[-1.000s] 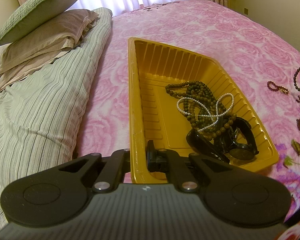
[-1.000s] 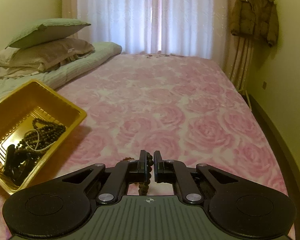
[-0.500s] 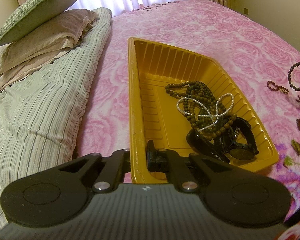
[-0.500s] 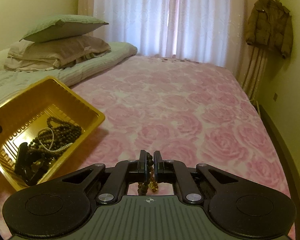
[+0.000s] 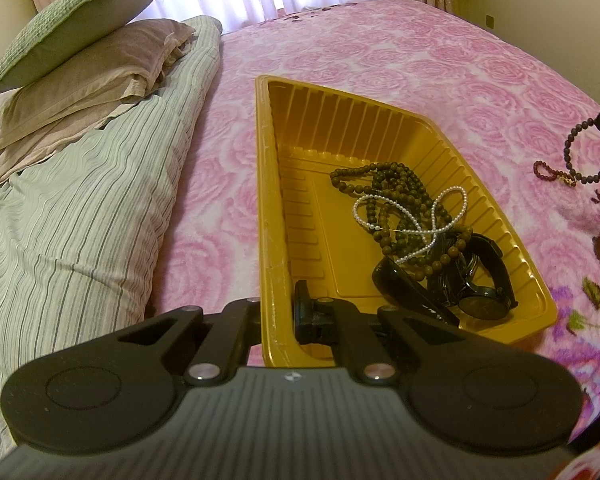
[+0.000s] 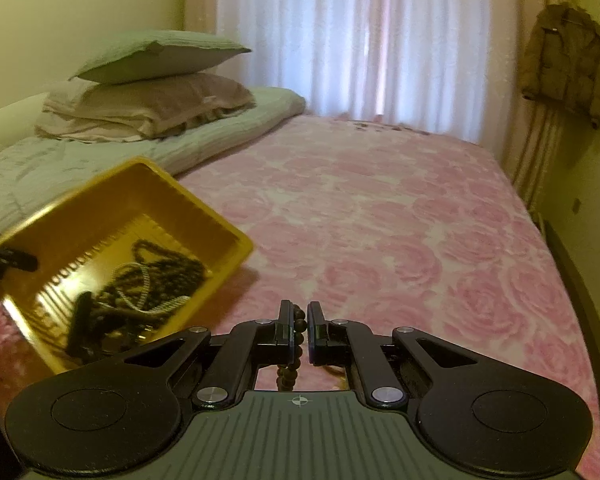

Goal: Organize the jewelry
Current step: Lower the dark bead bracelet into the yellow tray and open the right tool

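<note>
Left tongs (image 5: 278, 314): I have them clamped together on the near wall of the yellow tray (image 5: 270, 216), one finger outside the rim, the other inside
Right tongs (image 6: 299, 326): I keep them pinched on a dark bead bracelet (image 6: 294, 350), which hangs in a loop below the tips; in the left wrist view the same bracelet (image 5: 590, 152) dangles at the right edge, clear of the bedspread
Yellow tray: ribbed plastic, lying on the pink rose bedspread (image 5: 420, 64), its right part blurred in the right wrist view (image 6: 204, 208)
In the tray: a long strand of brown wooden beads (image 5: 396, 196) heaped toward the right wall, a white pearl string (image 5: 428, 216) looped over it, a black wristwatch (image 5: 482, 300) and black sunglasses (image 5: 408, 290) at the near right corner
On the bedspread: a small dark red bead bracelet (image 5: 546, 170) lying to the right of the tray, well apart from it and just beside the hanging loop
Left of the tray: a striped grey-green quilt (image 5: 72, 216), with a beige pillow (image 5: 96, 76) and a green pillow (image 5: 68, 24) stacked on it
Background: white curtains (image 6: 360, 40) at the head of the bed, an olive jacket (image 6: 568, 60) hanging at the right
</note>
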Action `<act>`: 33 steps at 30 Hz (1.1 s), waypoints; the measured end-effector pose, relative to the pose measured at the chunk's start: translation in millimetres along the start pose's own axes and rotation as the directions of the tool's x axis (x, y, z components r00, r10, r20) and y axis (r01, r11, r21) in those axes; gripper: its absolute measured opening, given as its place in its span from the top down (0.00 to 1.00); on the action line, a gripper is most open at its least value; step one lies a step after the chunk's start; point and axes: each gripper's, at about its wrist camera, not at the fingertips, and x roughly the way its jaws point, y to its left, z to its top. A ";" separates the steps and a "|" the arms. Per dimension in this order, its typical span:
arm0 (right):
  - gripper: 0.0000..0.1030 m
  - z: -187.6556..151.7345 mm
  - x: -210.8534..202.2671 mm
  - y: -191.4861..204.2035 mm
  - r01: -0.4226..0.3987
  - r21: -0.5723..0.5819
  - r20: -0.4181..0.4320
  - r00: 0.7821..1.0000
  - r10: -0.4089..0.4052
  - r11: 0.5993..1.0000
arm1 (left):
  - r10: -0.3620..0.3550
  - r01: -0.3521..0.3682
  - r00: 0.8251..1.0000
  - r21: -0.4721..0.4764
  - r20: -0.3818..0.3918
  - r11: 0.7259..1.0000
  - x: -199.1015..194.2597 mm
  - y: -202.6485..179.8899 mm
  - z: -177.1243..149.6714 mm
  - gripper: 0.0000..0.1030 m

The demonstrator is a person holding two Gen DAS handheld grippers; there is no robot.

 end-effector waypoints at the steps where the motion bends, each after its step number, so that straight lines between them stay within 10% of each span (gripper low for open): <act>1: 0.94 3.2 -0.2 4.2 -0.018 -0.005 0.004 1.000 0.018 1.000 | 0.000 0.000 1.000 0.000 0.000 1.000 -0.1 -0.1 0.0 0.97; 12: 0.94 44.2 8.5 61.9 -0.250 -0.098 0.020 0.967 0.254 0.963 | -0.001 0.001 1.000 0.005 0.001 1.000 -0.6 -1.4 0.8 0.97; 33: 0.94 52.4 55.2 140.3 -0.458 -0.183 -0.104 0.889 0.447 0.870 | -0.003 0.003 1.000 0.008 0.004 1.000 0.0 -2.5 2.5 0.97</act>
